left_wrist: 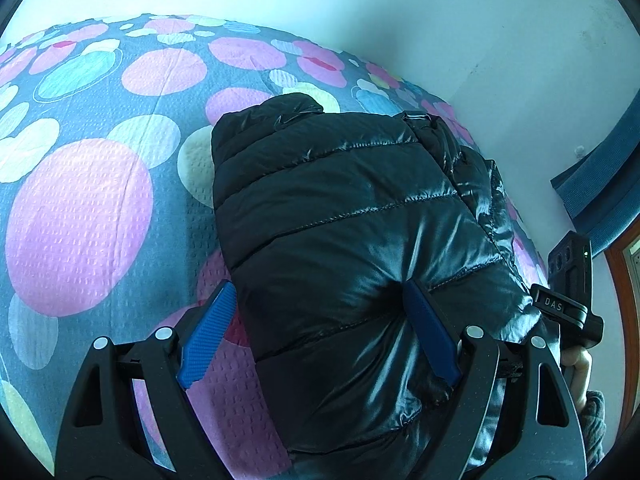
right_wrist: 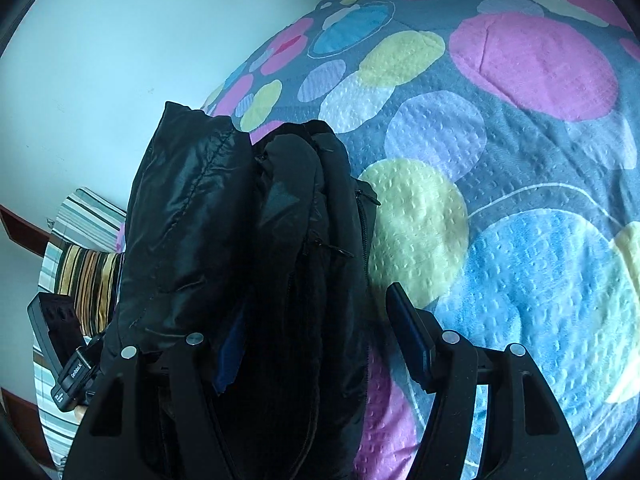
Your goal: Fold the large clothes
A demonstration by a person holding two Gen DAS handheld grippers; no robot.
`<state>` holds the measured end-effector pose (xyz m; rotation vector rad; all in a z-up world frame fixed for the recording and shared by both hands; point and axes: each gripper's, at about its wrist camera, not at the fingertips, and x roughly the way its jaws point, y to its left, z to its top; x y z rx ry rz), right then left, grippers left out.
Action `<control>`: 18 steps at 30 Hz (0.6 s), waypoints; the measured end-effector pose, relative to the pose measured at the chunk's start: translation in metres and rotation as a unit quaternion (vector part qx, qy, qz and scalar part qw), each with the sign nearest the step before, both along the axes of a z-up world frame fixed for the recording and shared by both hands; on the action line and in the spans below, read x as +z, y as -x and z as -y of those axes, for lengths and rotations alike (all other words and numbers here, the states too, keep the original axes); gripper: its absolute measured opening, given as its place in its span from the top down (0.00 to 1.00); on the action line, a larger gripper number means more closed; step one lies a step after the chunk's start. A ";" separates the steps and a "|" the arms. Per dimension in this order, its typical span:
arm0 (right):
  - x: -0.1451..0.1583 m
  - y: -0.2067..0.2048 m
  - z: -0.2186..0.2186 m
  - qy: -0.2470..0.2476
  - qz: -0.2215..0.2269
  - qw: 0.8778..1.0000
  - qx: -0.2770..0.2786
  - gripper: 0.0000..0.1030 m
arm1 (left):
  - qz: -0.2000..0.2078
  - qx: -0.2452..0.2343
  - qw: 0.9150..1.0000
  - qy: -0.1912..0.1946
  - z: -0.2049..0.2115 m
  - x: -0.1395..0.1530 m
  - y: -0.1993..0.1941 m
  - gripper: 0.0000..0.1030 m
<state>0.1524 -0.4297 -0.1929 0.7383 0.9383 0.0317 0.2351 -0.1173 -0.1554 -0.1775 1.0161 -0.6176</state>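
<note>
A shiny black quilted jacket (left_wrist: pixel 344 216) lies folded into a thick bundle on the dotted bedcover (left_wrist: pixel 80 208). My left gripper (left_wrist: pixel 318 286) stands wide over its near left part. Its left pad (left_wrist: pixel 208 336) rests on the cover beside the jacket's edge, and its right pad (left_wrist: pixel 430 332) dents the top of the jacket. In the right wrist view the jacket (right_wrist: pixel 200 208) shows its stacked folds and zips. My right gripper (right_wrist: pixel 316 304) straddles this end. The left pad (right_wrist: pixel 228 360) is mostly hidden under the fabric, while the right pad (right_wrist: pixel 408 340) stands clear of it over the cover.
The bed meets a pale wall (left_wrist: pixel 400 20) behind the jacket. A striped pillow (right_wrist: pixel 88 276) lies past the jacket's far side. A blue cloth edge (left_wrist: pixel 600 184) and a wooden frame (left_wrist: pixel 624 320) sit at the right. The bedcover (right_wrist: pixel 520 200) spreads wide to the right.
</note>
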 end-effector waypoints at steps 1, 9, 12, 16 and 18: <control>-0.001 -0.001 0.000 -0.003 0.001 1.000 0.000 0.37 | -0.001 0.000 1.000 0.000 0.000 -0.001 0.000 0.16; -0.003 0.005 -0.006 0.009 0.002 1.000 0.003 0.37 | 0.000 0.002 1.000 0.001 0.001 -0.003 -0.001 0.15; -0.010 -0.001 -0.013 0.007 0.000 1.000 0.005 0.37 | -0.002 0.005 1.000 0.001 0.002 -0.004 -0.002 0.15; -0.012 -0.004 -0.019 0.005 0.000 1.000 0.020 0.50 | 0.006 -0.002 1.000 -0.004 0.004 -0.003 0.000 0.15; -0.009 -0.004 -0.023 0.019 0.001 1.000 0.022 0.54 | 0.006 -0.005 1.000 -0.004 0.002 -0.001 0.000 0.15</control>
